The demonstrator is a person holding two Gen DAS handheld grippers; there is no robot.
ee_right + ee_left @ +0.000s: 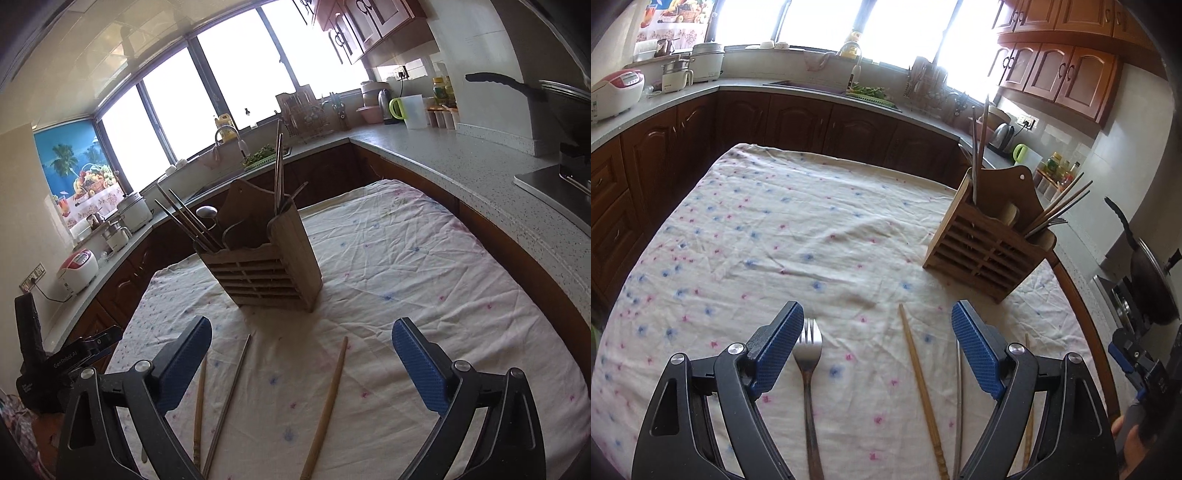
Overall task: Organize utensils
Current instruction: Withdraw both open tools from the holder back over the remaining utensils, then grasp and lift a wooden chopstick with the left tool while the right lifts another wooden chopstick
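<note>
A wooden utensil holder (990, 243) (266, 266) stands on the floral tablecloth with chopsticks and a spoon (207, 212) in it. My left gripper (877, 314) hangs open low over the cloth. A metal fork (809, 350) lies between its fingers, close to the left one, beside a wooden chopstick (919, 373) and a metal chopstick (958, 387). Another wooden chopstick (1028, 424) lies outside the right finger. My right gripper (303, 328) is open over a wooden chopstick (328, 402), a metal chopstick (231, 398) and a thinner wooden chopstick (199, 402). Neither gripper touches anything.
The table's wooden rim (1082, 314) curves along the right side. Kitchen counters (461, 158) ring the table, with a rice cooker (617, 92) on the left and a black pan (1148, 273) on the stove at right. Each gripper shows at the edge of the other's view.
</note>
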